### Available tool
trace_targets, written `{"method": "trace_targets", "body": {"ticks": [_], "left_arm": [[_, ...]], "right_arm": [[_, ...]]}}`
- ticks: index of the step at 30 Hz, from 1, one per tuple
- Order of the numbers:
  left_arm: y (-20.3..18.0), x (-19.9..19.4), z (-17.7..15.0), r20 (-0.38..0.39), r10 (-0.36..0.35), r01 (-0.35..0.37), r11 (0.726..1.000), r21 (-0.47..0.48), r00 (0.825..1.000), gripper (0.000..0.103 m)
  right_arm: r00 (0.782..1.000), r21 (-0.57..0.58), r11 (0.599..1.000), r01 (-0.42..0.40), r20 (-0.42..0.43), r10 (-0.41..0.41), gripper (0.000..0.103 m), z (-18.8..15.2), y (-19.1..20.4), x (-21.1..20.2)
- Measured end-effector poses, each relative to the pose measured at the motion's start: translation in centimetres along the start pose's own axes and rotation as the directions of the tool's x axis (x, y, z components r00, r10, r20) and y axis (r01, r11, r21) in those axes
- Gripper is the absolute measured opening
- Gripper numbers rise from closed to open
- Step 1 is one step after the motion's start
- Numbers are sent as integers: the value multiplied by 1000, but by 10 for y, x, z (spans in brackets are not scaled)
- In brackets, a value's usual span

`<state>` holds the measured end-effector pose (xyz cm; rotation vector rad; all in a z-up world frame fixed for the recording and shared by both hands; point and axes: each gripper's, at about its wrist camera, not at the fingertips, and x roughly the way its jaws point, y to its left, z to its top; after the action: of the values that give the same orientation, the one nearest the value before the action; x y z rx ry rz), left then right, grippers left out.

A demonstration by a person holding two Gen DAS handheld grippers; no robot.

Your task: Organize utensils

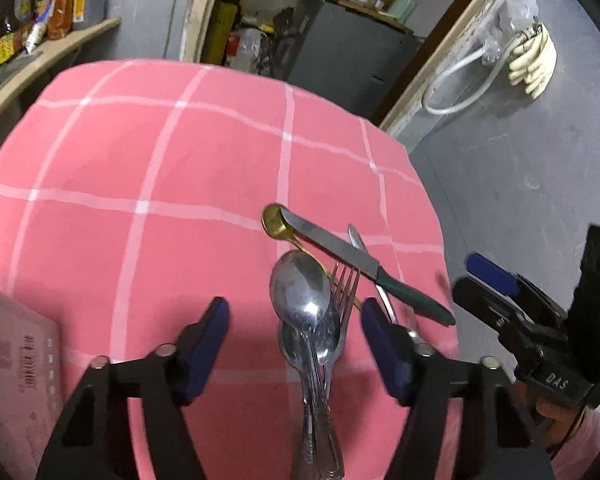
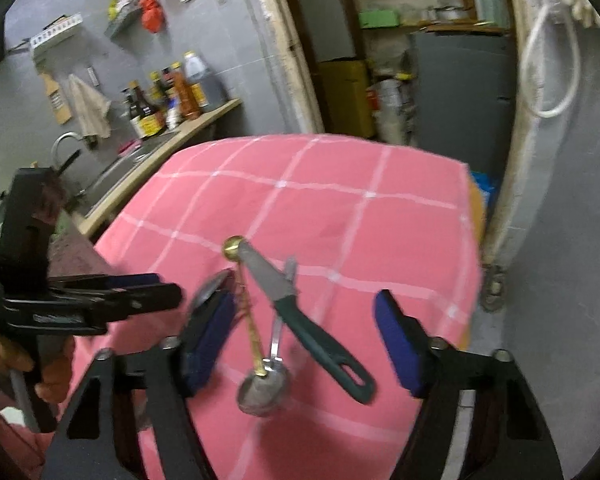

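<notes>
A heap of utensils lies on the pink checked tablecloth (image 1: 140, 160). Two stacked silver spoons (image 1: 300, 292) and a fork (image 1: 345, 288) lie between the fingers of my left gripper (image 1: 296, 344), which is open and not pressing on them. A green-handled knife (image 1: 364, 264) crosses a gold spoon (image 1: 276, 220). In the right wrist view the knife (image 2: 324, 344), the gold spoon (image 2: 256, 340) and a small silver spoon (image 2: 264, 392) lie under my right gripper (image 2: 304, 344), also open. Each gripper shows in the other's view: the right gripper (image 1: 500, 292), the left gripper (image 2: 100, 296).
A cardboard box (image 1: 16, 380) stands at the table's near left. The cloth's right edge (image 2: 470, 280) drops to a grey floor. A counter with bottles (image 2: 168, 96) and a sink (image 2: 116, 168) lie to the left. A doorway with shelves (image 2: 412, 20) is behind.
</notes>
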<state>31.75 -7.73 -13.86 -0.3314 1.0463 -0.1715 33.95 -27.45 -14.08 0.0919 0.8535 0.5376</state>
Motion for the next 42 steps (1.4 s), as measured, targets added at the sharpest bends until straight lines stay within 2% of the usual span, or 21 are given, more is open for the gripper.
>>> {"method": "trace_targets", "body": {"ticks": [2, 5, 7, 16, 20, 25, 30, 32, 34, 42], "left_arm": [[-1, 4, -1, -13, -13, 13, 1000, 3, 1000, 55], [-2, 9, -3, -32, -26, 27, 1000, 8, 999, 48], [-2, 12, -5, -46, -26, 27, 1000, 14, 999, 45], [2, 21, -7, -81, -8, 9, 1000, 13, 997, 32], [3, 20, -5, -90, -21, 22, 1000, 12, 996, 25], [6, 20, -4, -94, -22, 22, 1000, 7, 995, 22], [9, 16, -3, -91, -4, 4, 1000, -2, 996, 18], [11, 16, -3, -91, -4, 3, 1000, -13, 996, 18], [12, 15, -2, -91, -2, 1, 1000, -16, 996, 18], [4, 25, 6, -131, 14, -14, 1000, -4, 991, 12]], "right_arm": [[999, -6, 999, -48, -21, 48, 42, 0, 3, 10], [993, -12, 995, -101, -58, 100, 29, 1, 6, 26], [989, -13, 992, -127, -79, 126, 24, 1, 8, 35], [970, 14, 979, -203, -135, 202, 22, 3, 11, 65], [961, 5, 974, -228, -160, 226, 22, 6, 17, 74], [949, -7, 969, -247, -204, 241, 22, 8, 23, 87], [944, 11, 965, -262, -205, 259, 22, 8, 26, 91], [941, 20, 963, -270, -204, 268, 15, 9, 26, 92], [939, 23, 960, -278, -205, 277, 13, 8, 28, 92], [932, 62, 955, -289, -207, 296, 12, 6, 30, 96]]}}
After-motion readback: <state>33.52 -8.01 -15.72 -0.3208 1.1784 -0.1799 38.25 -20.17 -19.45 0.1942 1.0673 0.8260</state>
